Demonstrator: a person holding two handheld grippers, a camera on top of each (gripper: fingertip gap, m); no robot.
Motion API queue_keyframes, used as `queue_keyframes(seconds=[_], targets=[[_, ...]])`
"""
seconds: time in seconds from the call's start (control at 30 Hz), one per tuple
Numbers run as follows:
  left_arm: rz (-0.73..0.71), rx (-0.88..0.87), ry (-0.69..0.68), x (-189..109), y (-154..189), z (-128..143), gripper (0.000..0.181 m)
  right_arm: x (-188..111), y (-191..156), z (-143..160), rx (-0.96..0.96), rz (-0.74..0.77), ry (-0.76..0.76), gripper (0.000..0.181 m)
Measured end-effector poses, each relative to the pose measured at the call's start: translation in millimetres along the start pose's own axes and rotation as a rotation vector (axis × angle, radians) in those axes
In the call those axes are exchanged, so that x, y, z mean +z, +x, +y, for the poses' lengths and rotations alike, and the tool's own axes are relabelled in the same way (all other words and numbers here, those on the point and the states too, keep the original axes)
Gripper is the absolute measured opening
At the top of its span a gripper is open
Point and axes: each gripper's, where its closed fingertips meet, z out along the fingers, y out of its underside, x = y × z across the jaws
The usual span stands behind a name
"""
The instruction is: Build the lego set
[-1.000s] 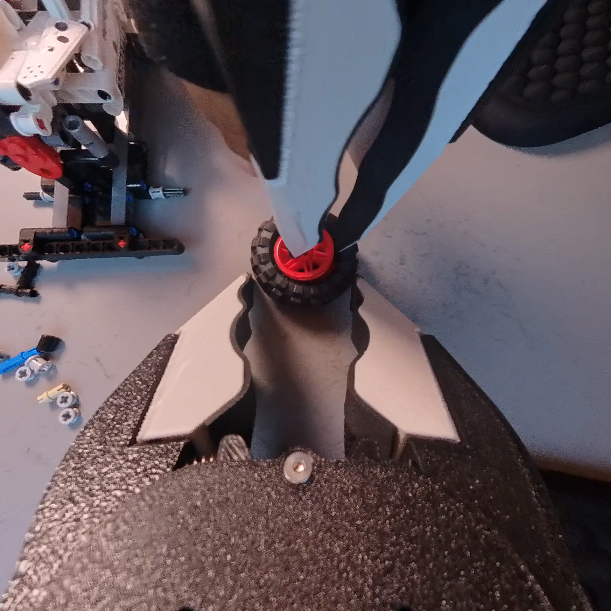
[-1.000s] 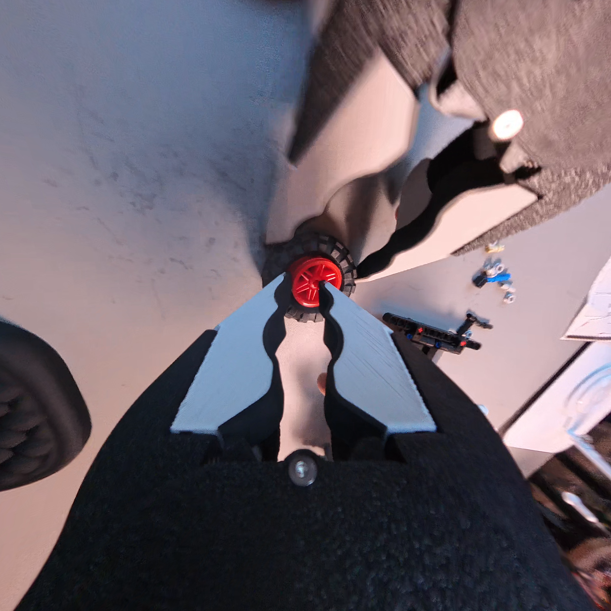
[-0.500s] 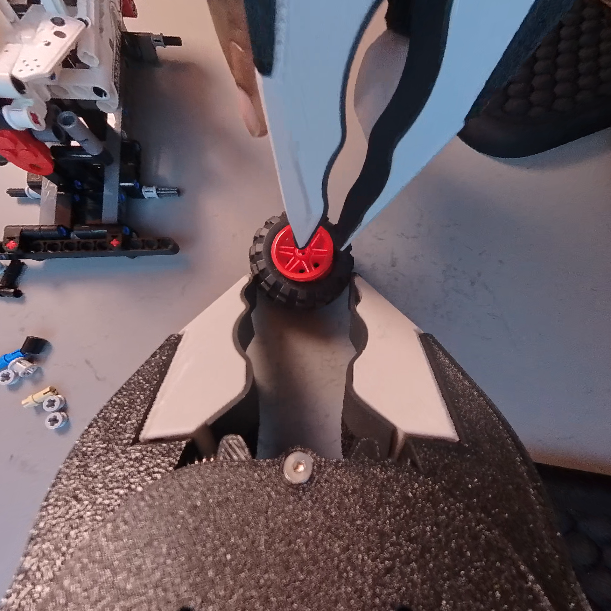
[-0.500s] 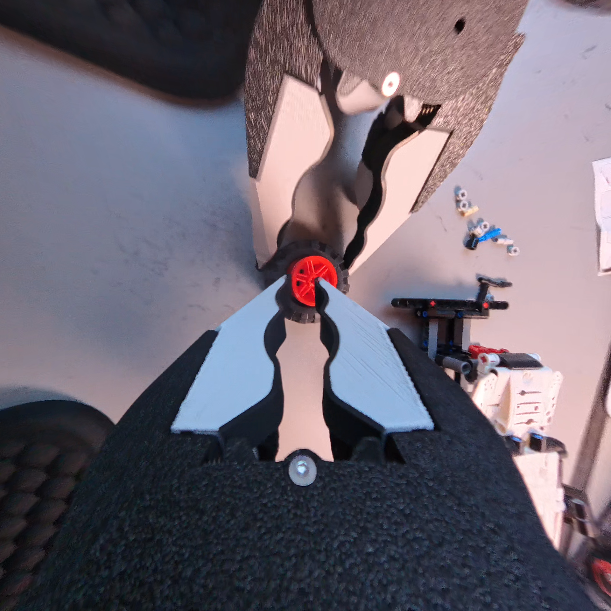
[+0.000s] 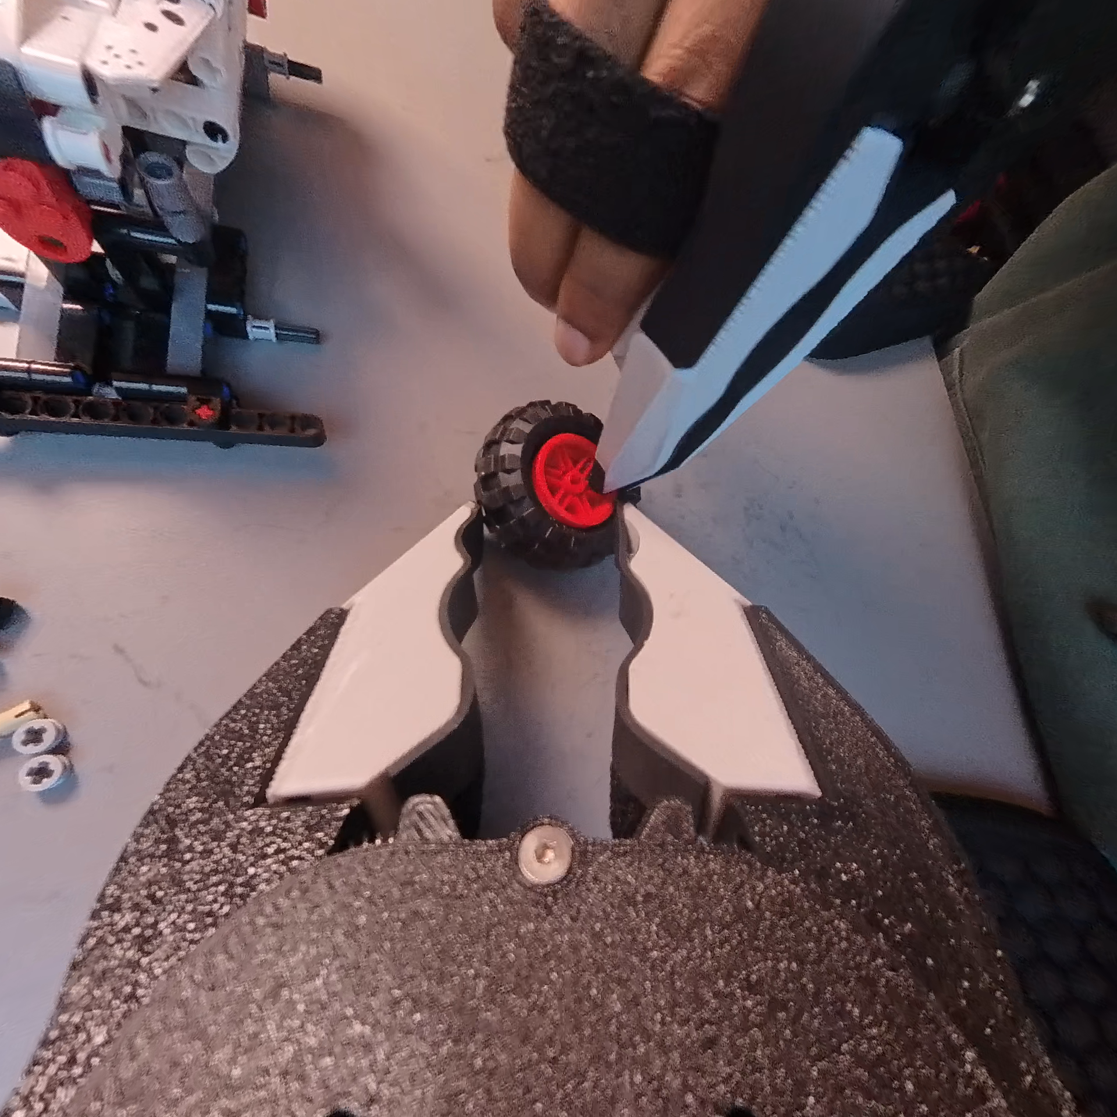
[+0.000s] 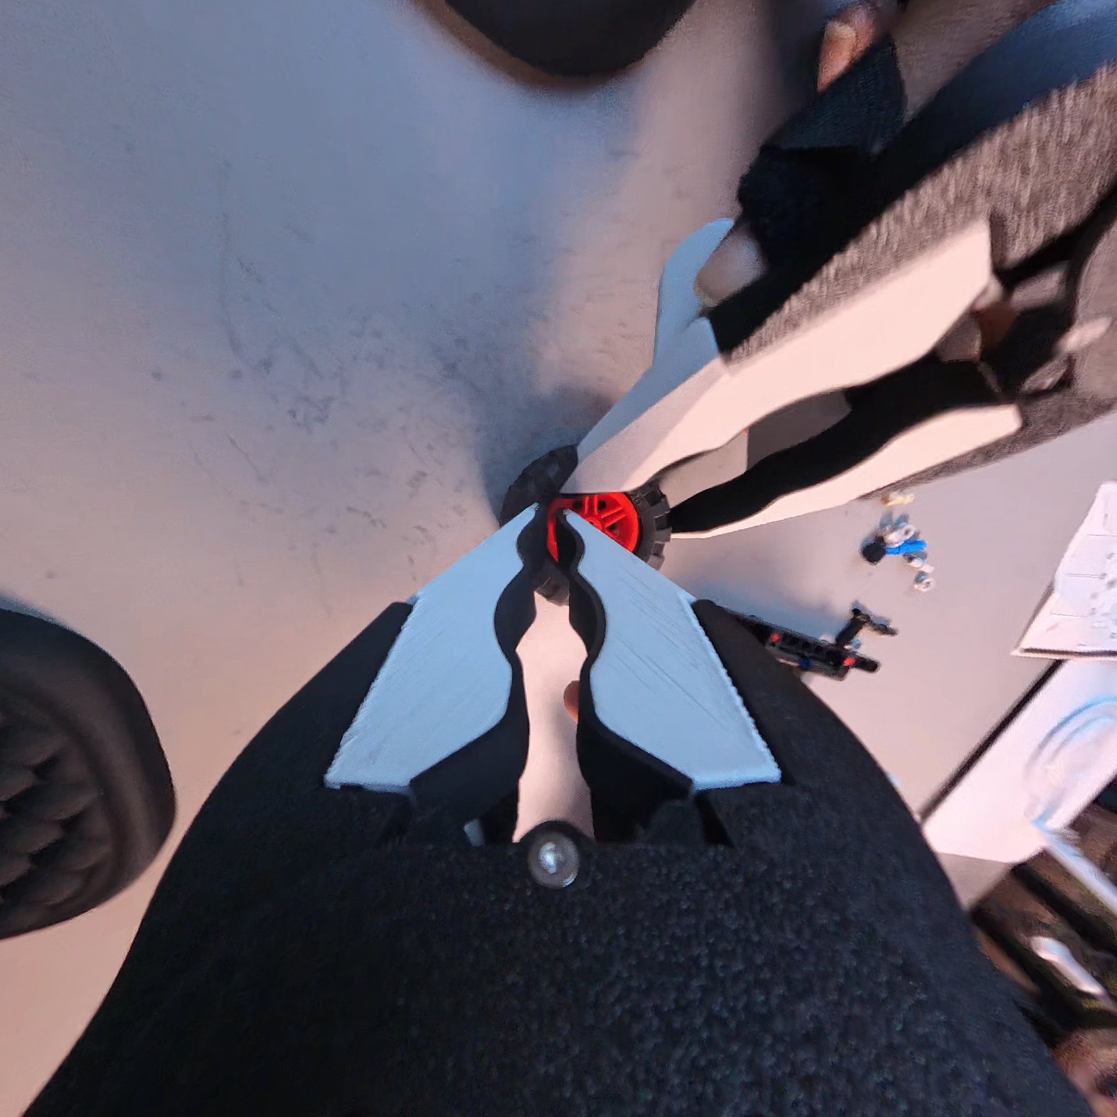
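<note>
1. Left gripper (image 5: 547,517): its two grey fingers are clamped on the tyre of a wheel (image 5: 547,489), one finger on each side. The wheel sits at the centre of the left wrist view, held at the fingertips above the table (image 5: 393,302).
2. Wheel: black knobbly tyre with a red spoked hub (image 5: 571,479). The hub faces up and to the right in the left wrist view.
3. Right gripper (image 6: 551,514): its white fingers are drawn close together, with only a narrow gap at the tips. The tips meet the hub's left edge, at the centre of the right wrist view. Whether they pinch anything cannot be told.
4. In the left wrist view the right gripper comes in from the upper right, its tips touching the right side of the hub. A hand (image 5: 580,199) with a black strap across its fingers holds that gripper at the top centre.
5. In the right wrist view the left gripper enters from the upper right and closes over the tyre.
6. Model (image 5: 115,199): a partly built set of white, black and grey parts with a red disc lies at the upper left of the left wrist view, well apart from the wheel.
7. Loose parts (image 5: 36,752): small pieces lie at the lower left edge of the same view.
8. A sheet of paper (image 6: 1082,580) lies at the right edge of the right wrist view.
</note>
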Motion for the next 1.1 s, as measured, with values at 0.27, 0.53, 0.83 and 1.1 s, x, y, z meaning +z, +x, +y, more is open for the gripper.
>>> queue_keyframes(seconds=[0.27, 0.53, 0.83, 1.1], targets=[[-0.156, 0.178, -0.057, 3, -7, 8, 0.069, -15, 7, 3, 0.497, 0.089, 0.273, 0.019], [-0.178, 0.264, -0.096, 14, -4, 7, 0.051, -6, -6, 0, 0.365, 0.297, 0.133, 0.028], [-0.149, 0.187, -0.119, 13, -4, 7, 0.049, 0, -1, 2, 0.184, 0.342, -0.033, 0.023], [-0.165, 0.219, -0.115, 10, -1, 2, 0.052, 1, 0, -2, 0.126, 0.133, -0.059, 0.019]])
